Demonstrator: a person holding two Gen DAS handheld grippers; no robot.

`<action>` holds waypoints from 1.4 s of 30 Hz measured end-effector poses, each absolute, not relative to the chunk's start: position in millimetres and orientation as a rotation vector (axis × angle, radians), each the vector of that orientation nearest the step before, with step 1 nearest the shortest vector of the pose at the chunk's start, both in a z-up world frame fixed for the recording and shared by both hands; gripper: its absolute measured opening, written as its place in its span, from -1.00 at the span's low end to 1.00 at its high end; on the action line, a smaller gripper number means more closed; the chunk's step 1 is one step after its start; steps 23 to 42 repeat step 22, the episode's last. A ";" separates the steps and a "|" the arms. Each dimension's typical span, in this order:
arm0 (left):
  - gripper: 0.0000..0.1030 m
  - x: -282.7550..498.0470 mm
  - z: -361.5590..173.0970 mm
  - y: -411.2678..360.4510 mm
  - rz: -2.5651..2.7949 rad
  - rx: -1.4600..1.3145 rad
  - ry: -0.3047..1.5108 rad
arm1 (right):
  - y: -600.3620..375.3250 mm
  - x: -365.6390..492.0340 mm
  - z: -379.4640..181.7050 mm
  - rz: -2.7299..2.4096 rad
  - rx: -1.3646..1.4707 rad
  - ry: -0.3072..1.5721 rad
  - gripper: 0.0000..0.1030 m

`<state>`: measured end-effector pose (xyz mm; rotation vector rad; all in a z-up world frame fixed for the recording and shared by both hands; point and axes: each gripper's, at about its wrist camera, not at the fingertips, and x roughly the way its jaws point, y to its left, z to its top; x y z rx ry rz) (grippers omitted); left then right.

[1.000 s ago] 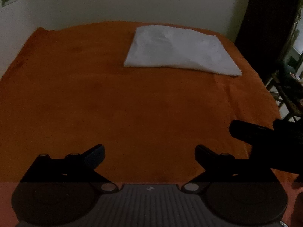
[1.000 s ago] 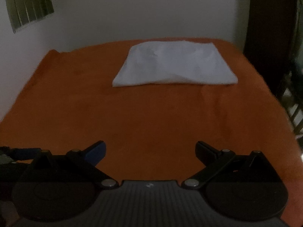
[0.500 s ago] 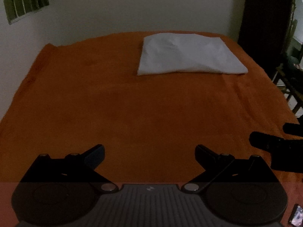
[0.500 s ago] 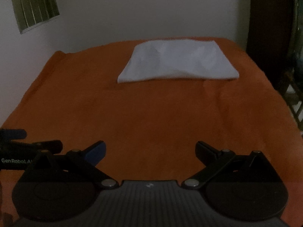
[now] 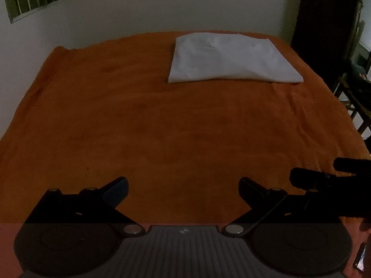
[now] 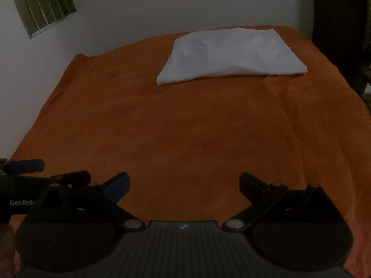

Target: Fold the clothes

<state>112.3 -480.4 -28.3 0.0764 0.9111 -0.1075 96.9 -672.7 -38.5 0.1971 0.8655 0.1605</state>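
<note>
Left wrist view: my left gripper (image 5: 183, 191) occupies the bottom of the frame, its 2 fingers spread wide with nothing between them, above the bare orange plush blanket (image 5: 162, 125) that covers the bed. The folded white cotton garment (image 5: 231, 61) lies flat in the upper right of the frame, near the far edge of the bed and well apart from both tools. My right gripper's dark fingers enter at the lower right edge.

Right wrist view: my right gripper (image 6: 184, 186) is likewise spread and empty at the bottom of the frame; the garment sits in the upper centre-right, a pale rectangle with its thicker folded edge facing me and a slight bulge on top. A slatted window vent (image 6: 44, 2) shows at upper left.

Handling, by my judgement: the garment looks light, soft and limp, so it will sag and unfold if lifted by 1 layer. I would pinch through all layers at the 2 near corners, 1 per tool.
</note>
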 end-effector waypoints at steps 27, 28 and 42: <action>0.99 97.8 -30.0 -486.5 -0.096 0.092 0.918 | -673.0 77.1 -35.2 0.171 0.180 0.868 0.99; 0.99 97.8 -30.0 -486.5 -0.096 0.092 0.918 | -673.0 77.1 -35.2 0.171 0.180 0.868 0.99; 0.99 97.8 -30.0 -486.5 -0.096 0.092 0.918 | -673.0 77.1 -35.2 0.171 0.180 0.868 0.99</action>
